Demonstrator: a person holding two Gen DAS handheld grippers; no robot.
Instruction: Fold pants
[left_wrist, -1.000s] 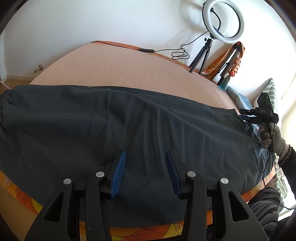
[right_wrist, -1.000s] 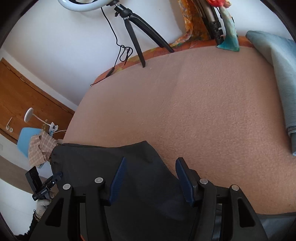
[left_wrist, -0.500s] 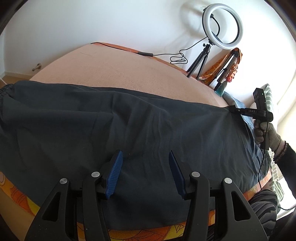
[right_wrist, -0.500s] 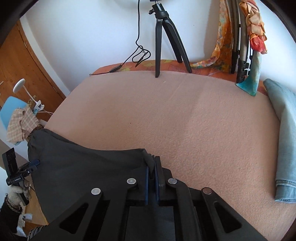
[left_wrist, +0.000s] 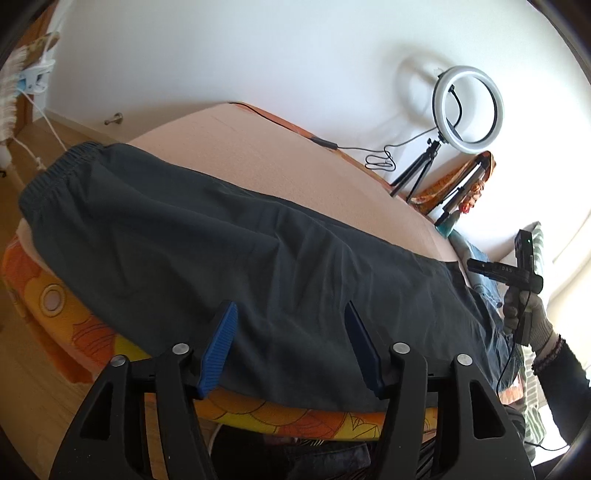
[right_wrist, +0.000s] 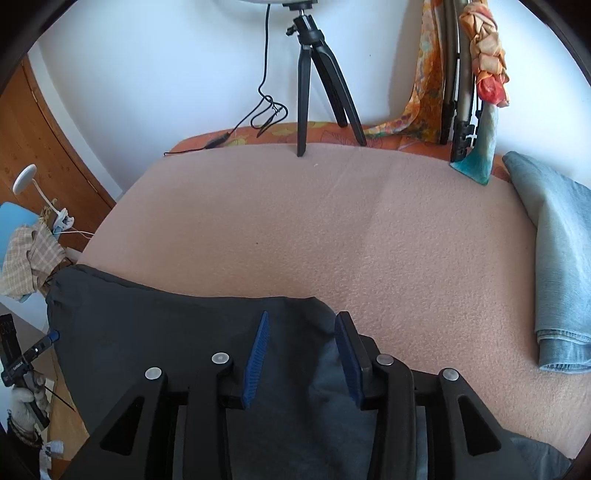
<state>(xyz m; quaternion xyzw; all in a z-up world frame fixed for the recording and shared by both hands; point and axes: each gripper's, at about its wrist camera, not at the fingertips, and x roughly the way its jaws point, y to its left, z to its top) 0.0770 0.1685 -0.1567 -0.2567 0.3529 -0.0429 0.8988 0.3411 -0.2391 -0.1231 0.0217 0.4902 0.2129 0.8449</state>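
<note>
The right gripper is seen with its jaws parted after having just been opening; the hem end of the dark pants lies between and under the blue pads, but no cloth is pinched. The left gripper is likewise held open, its jaws having just been widening, above the near edge of the pants with nothing gripped.

The pants are spread flat along the near edge of the pink blanket, with the long axis running left to right: the elastic waistband at the far left, the leg end at the right. The leg end is judged nearest to the right gripper, the waistband side to the left one. A fold along the length would be expected to carry one end toward the other. Folded jeans lie well apart at the right.
</note>
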